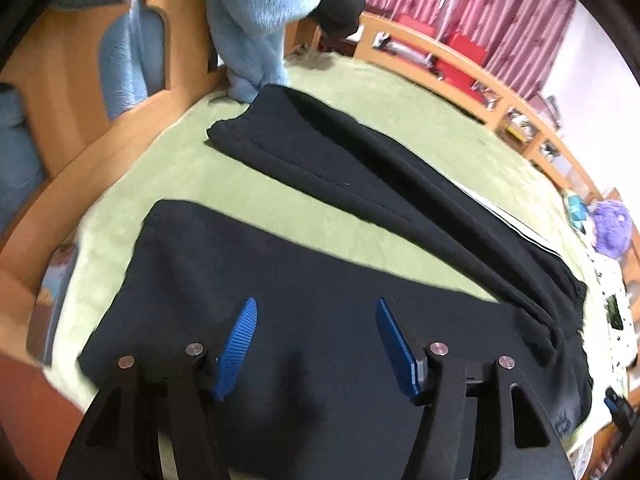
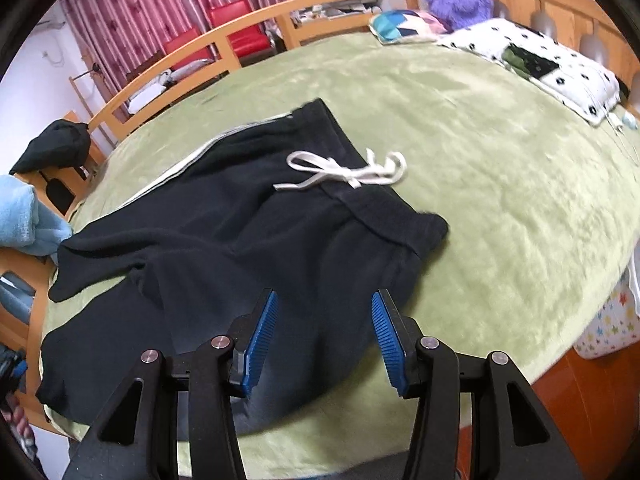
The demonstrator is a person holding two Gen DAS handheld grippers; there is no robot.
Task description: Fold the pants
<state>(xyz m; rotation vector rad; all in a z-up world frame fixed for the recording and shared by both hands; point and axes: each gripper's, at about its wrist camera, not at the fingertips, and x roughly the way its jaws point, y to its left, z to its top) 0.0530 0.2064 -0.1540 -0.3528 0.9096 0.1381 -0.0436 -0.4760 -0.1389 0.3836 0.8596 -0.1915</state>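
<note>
Meanwhile both claws, left claw (image 1: 316,344) and right claw (image 2: 324,340), gape above black pants (image 2: 240,240) near a pillow (image 2: 560,68).

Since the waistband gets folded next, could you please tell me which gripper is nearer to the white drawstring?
Right. The right gripper hovers over the pants just short of the drawstring; the left gripper is over a leg, drawstring unseen.

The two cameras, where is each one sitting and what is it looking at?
Left wrist view: sits on the left tool, looking along its open blue fingers over the leg ends of the black pants.
Right wrist view: sits on the right tool, open too, looking at the waistband and white drawstring.
Both show the pants and the green blanket.
</note>
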